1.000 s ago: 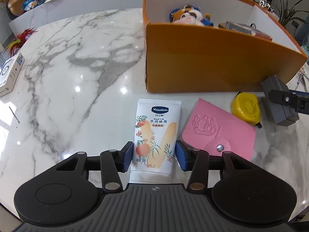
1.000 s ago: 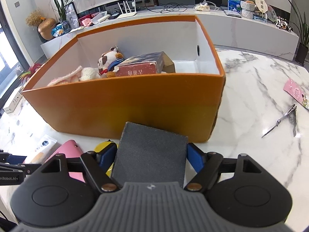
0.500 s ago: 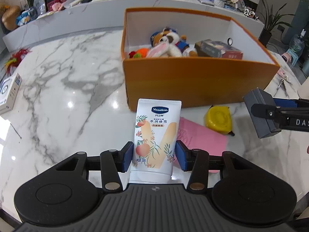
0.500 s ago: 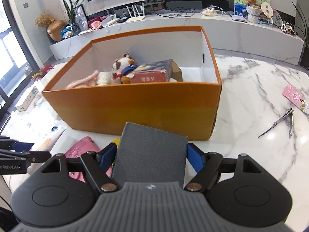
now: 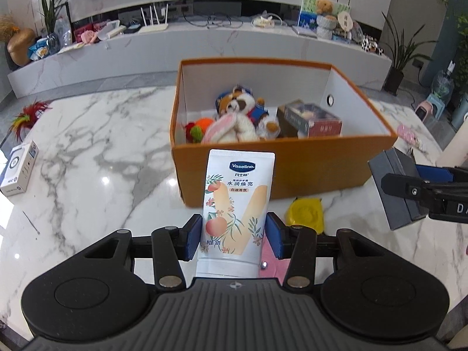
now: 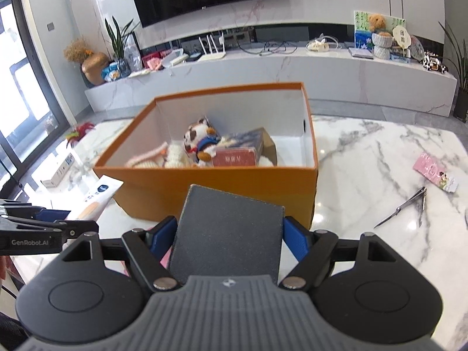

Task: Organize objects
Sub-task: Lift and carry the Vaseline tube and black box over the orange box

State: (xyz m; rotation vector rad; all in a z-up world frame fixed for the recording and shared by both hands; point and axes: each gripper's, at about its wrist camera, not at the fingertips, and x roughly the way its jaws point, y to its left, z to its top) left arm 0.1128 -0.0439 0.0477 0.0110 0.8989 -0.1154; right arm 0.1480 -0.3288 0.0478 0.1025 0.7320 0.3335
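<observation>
**Two items in hand, box part filled**

My left tongs [image 5: 234, 235] are clamped on the tube [image 5: 237, 204], blue pads pressing its two long edges low on the body. My right tongs [image 6: 229, 239] are clamped on the grey case [image 6: 231, 234], pads on its side edges. Both items are off the table [image 5: 87, 152] and ahead of each pair sits the orange box [image 5: 292, 169], still short of either load.

Done, as I judge it: the box already holds plush toys [image 5: 242, 117] and a red carton [image 5: 316, 120]. Left to do: drop the tube and the case in, then fetch what lies on the table. The yellow tape [image 5: 305, 213] is just right of my left tongs, the pink wallet [image 5: 272, 260] is under them, a white carton [image 5: 19, 168] sits far left, and clippers [image 6: 409, 207] and a pink card [image 6: 435, 171] lie out right of my right tongs.

The tube's long axis runs straight out along my left fingers, flat sealed end pointing ahead at the box, cap end back toward the camera. The case lies flat between my right fingers, long side pointing ahead too, tilted slightly.
</observation>
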